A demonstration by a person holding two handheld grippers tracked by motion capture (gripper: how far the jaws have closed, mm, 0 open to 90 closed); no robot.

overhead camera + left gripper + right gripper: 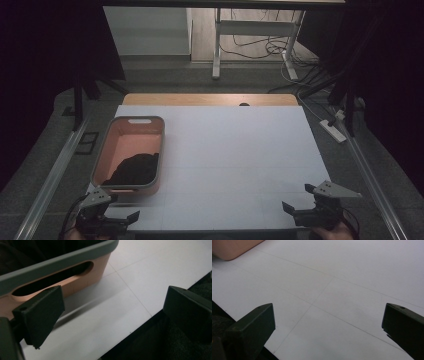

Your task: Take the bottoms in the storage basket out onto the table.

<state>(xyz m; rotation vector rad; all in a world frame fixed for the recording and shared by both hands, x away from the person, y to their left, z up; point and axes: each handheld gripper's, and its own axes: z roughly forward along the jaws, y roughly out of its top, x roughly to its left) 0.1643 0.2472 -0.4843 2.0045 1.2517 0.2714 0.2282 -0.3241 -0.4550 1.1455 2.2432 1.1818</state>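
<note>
A salmon-coloured basket (115, 150) with a grey rim stands on the left part of the white table (235, 150). A black cloth (135, 170) lies in its near end. My left gripper (124, 207) is at the table's near left corner, just in front of the basket's near wall. Its jaws stand wide apart with nothing between them. In the left gripper view the left gripper (113, 312) faces the basket's wall (82, 272) and handle slot. My right gripper (298, 197) is at the near right, open and empty. In the right gripper view the right gripper (328, 325) looks over bare table.
The table's near edge (140, 322) runs just under the left gripper. A corner of the basket (234, 248) is far off in the right gripper view. Beyond the table lie a wooden strip (210, 99), floor cables and desk legs (216, 45).
</note>
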